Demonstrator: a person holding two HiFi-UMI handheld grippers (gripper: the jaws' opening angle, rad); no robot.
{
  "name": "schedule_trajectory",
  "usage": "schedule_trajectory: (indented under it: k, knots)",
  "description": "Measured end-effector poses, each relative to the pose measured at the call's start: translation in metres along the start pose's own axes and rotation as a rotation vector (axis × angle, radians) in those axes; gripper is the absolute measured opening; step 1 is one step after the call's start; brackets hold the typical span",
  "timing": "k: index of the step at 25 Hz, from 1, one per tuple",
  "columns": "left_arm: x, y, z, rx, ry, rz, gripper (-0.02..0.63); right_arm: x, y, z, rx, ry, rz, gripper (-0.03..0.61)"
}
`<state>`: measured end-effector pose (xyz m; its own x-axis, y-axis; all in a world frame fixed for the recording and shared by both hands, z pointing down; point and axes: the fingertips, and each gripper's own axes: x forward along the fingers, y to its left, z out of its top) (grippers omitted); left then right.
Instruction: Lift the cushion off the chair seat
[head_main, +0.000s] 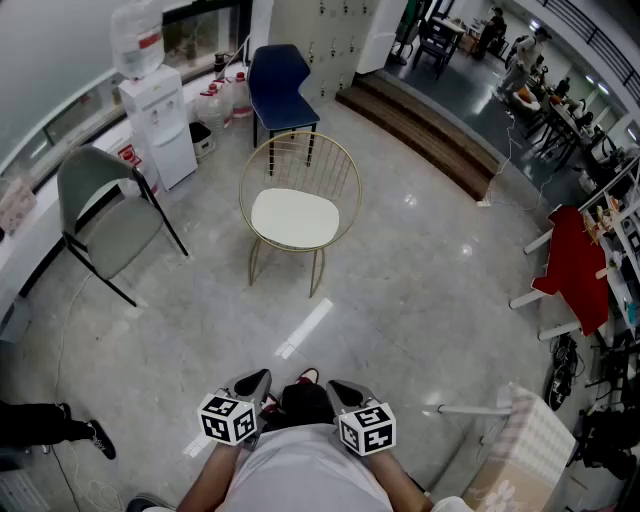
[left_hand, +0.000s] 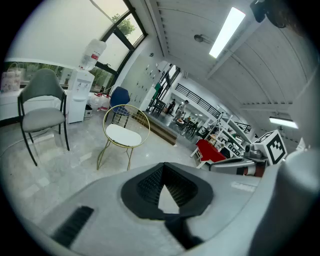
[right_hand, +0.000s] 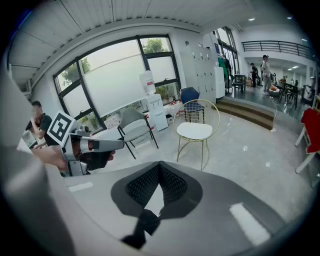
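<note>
Closed on nothing, the left tongs (head_main: 258, 382) and right tongs (head_main: 342, 389) hang near the body, presumably because the round white cushion (head_main: 294, 218) on the gold wire chair (head_main: 300, 163) lies well apart.

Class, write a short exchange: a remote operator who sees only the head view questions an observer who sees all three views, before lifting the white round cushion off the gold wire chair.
Operator: The white round cushion lies ahead on the gold wire chair. Are my jaws open?
Observer: No. The left gripper and right gripper are both shut, with nothing between their jaws.
Operator: Is anyone near?
Observer: The right gripper view shows a person in a black top by the window.
</note>
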<state>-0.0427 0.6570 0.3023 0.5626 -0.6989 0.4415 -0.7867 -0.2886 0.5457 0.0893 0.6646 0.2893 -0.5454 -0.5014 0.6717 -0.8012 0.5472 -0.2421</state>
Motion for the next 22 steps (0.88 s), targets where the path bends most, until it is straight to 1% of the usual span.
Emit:
schedule_trajectory:
  k: [10, 16, 22]
  knots:
    - [-0.014, 0.008, 0.021, 0.018, -0.053, 0.024, -0.002, 0.000, 0.007, 0.010, 0.009, -0.035, -0.005, 0.005]
    - [-0.014, 0.016, 0.028, 0.023, -0.052, 0.056, -0.002, 0.001, -0.002, 0.023, 0.107, -0.076, -0.018, 0.005]
    - [-0.005, 0.019, 0.041, 0.038, -0.045, 0.077, -0.002, 0.008, -0.014, 0.035, 0.134, -0.088, -0.026, 0.006]
